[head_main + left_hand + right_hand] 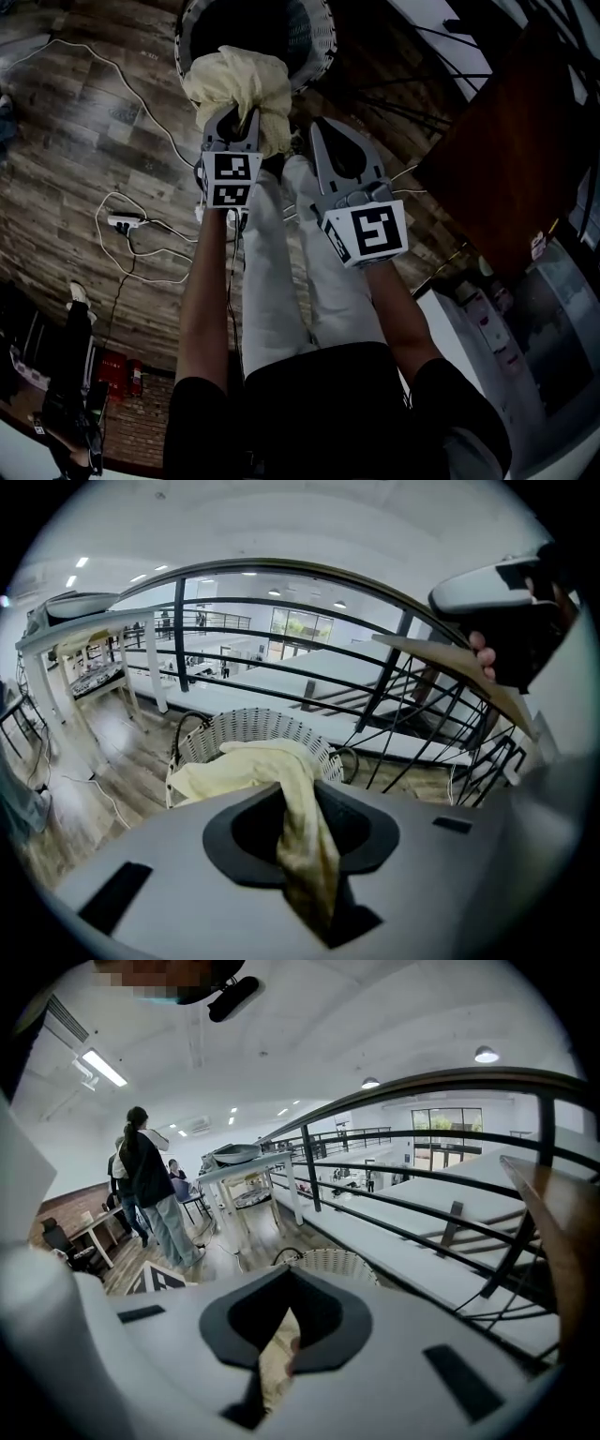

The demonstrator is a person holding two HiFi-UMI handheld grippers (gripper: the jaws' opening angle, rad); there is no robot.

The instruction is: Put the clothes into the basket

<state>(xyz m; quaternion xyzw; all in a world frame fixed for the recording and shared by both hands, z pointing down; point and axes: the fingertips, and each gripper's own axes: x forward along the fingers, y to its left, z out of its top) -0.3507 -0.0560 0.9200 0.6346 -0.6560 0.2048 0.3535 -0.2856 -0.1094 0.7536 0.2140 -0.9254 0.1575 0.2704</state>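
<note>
You are holding the left claw [234, 127] clenched on the pale yellow cloth [239, 84]: in the left gripper view a twisted strip of it is running down through the narrow slot between the jaws, and the rest is billowing out past the tips. From your head view the bunched fabric is hanging over the near edge of the white wicker basket [319, 52], covering part of the rim, and whether it is touching the wicker cannot be told. The right claw [323, 131] is sitting just beside the left one, on its right, with its jaws drawn close together, and in the right gripper view a strip of the same pale fabric is filling the slot between them, so it is gripping the cloth too. Both claws are pointing forward and down towards the basket, which is standing on the wooden floor [94, 122] in front of your legs in white trousers [328, 272]. A black railing [281, 583] is curving behind the basket, a white power strip [124, 223] is lying on the floor at your left, and people [150, 1185] are standing far off in the right gripper view
</note>
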